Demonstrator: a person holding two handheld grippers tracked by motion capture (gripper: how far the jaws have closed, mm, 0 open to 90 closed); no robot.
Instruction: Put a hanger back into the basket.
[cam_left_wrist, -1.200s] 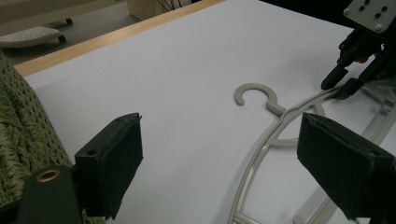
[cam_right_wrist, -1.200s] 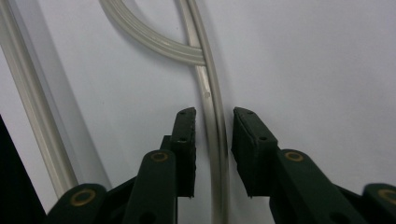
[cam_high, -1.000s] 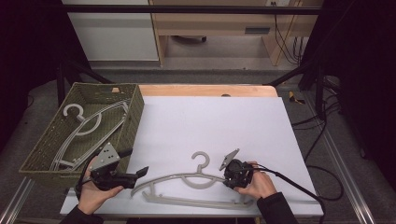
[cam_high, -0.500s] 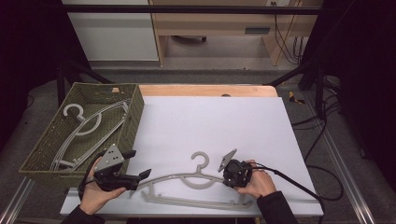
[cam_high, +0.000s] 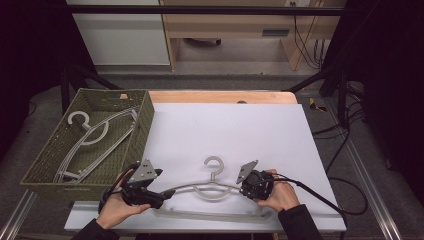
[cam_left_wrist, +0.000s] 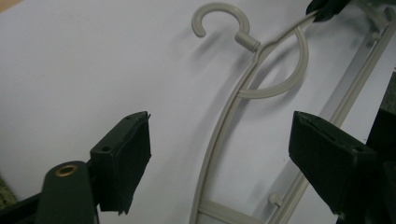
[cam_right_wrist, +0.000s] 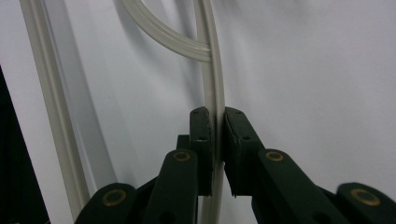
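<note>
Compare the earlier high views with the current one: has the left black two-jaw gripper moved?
Yes. The left gripper has moved rightward, away from the olive woven basket, to the left arm of the beige plastic hanger; its jaws have just been closing, the arm between them, not yet clamped.

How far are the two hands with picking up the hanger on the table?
Done: the right gripper is shut on the hanger. In hand: the left gripper has its jaws open around the other shoulder, just closing in, not pressing yet. Left: squeeze, lift, perhaps into the basket holding other hangers.

Beige plastic hanger (cam_high: 212, 187), flat on table
</note>
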